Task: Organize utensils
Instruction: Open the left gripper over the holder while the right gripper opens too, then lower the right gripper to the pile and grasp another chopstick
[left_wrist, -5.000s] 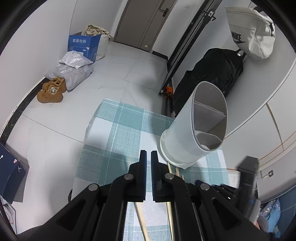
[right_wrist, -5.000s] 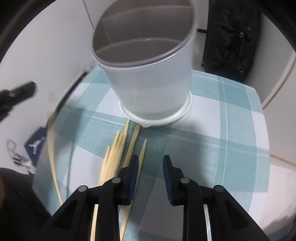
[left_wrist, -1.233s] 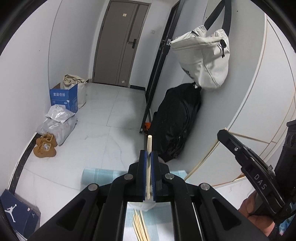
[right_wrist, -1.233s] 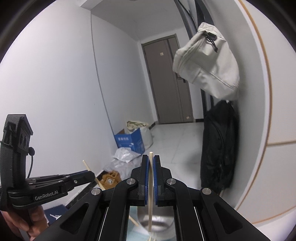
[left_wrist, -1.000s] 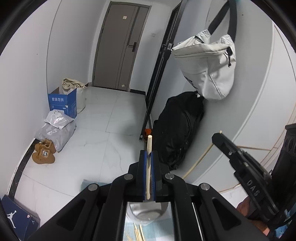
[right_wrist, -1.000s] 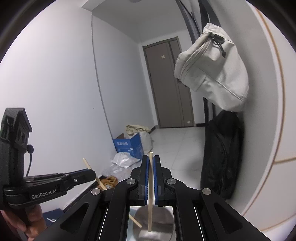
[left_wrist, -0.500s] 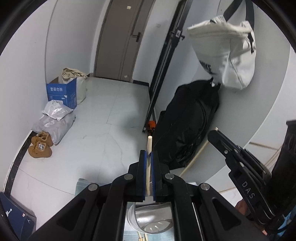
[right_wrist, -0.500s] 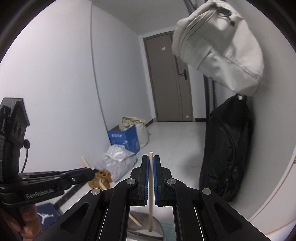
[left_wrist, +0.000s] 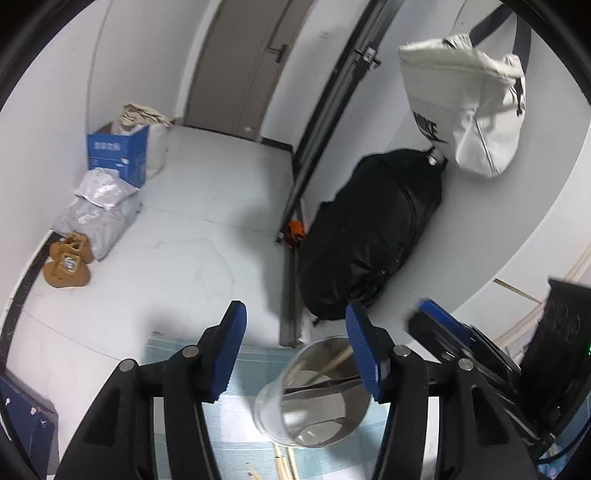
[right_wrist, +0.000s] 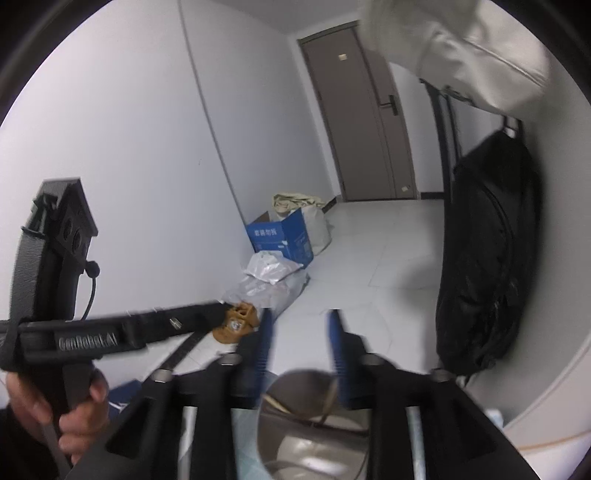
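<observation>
Holder (left_wrist: 314, 402): white, divided cylinder, lower centre of your left view and bottom centre of your right view (right_wrist: 317, 424). It stands on the checked cloth (left_wrist: 251, 373), mouth tilted toward the cameras.

Chopsticks, stowed (left_wrist: 334, 363): two pale sticks lean inside the holder, upper ends toward the upper right of the left view.

Chopsticks, loose (left_wrist: 284, 461): a few lie flat on the cloth at the bottom edge of the left view, just below the holder. Their long axes run roughly up and down the frame, toward you.

Left gripper (left_wrist: 295, 347): jaws opening, blue pads apart, nothing between them. The holder shows under its right pad.

Right gripper (right_wrist: 301, 345): jaws opening, blurred, nothing gripped. The holder sits just below its tips. Its black body also enters the right of the left view (left_wrist: 480, 362).

Key relation: the loose sticks lie below and behind both sets of tips, nearer you than the holder. Judged from the left view, your left gripper is the nearer. The next pick likely calls for pulling back, dipping, and closing across the sticks' width.

Your left hand (right_wrist: 74, 406): grips the left tool's handle at lower left of the right view.

Room: pale tiled floor (left_wrist: 184, 229), grey door (left_wrist: 240, 66), blue box (left_wrist: 118, 151), tan shoes (left_wrist: 68, 260), black bag (left_wrist: 369, 240), white bag (left_wrist: 465, 103) hanging at upper right.
</observation>
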